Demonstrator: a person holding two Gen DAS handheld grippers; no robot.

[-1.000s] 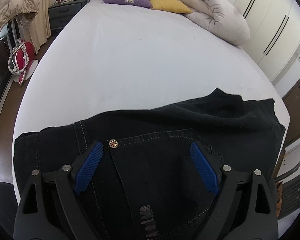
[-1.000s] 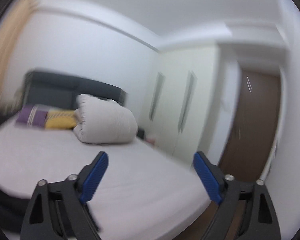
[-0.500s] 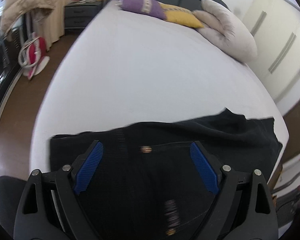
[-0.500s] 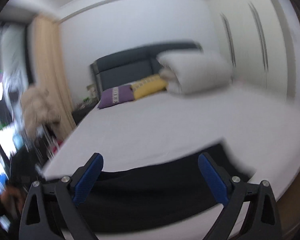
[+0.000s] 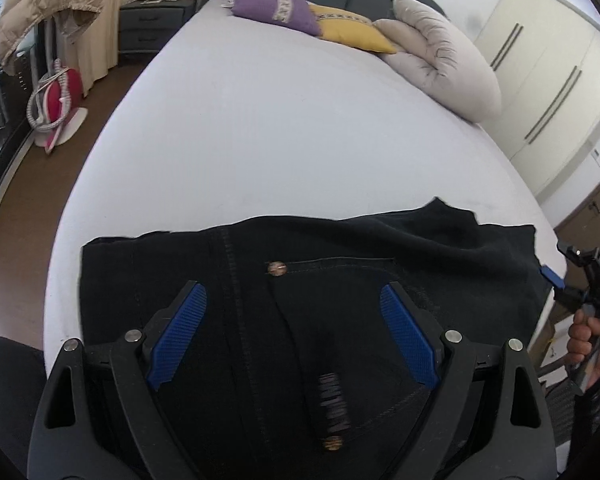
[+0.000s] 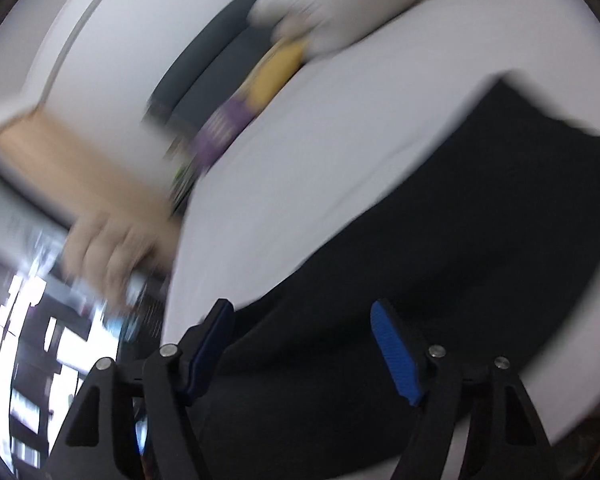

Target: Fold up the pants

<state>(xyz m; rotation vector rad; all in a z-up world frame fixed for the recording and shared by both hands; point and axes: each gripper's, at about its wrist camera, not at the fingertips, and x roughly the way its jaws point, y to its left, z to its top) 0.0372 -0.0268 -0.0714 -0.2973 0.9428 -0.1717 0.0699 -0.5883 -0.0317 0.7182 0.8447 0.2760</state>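
The right gripper (image 6: 300, 344) has swung down to the pants (image 5: 340, 280) on the bed (image 5: 280, 120), jaws narrowing but ungripped; the left gripper (image 5: 292, 332) hovers released.

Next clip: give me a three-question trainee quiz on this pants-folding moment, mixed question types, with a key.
1. True or false: the black pants lie across the near end of the bed.
2. Multiple choice: the left gripper is A) open above the pants, B) shut on a pillow, C) out of view.
3. Short answer: which pillow lies nearer the bed's left edge in the left wrist view, the purple pillow or the yellow pillow?

Key
1. True.
2. A.
3. The purple pillow.
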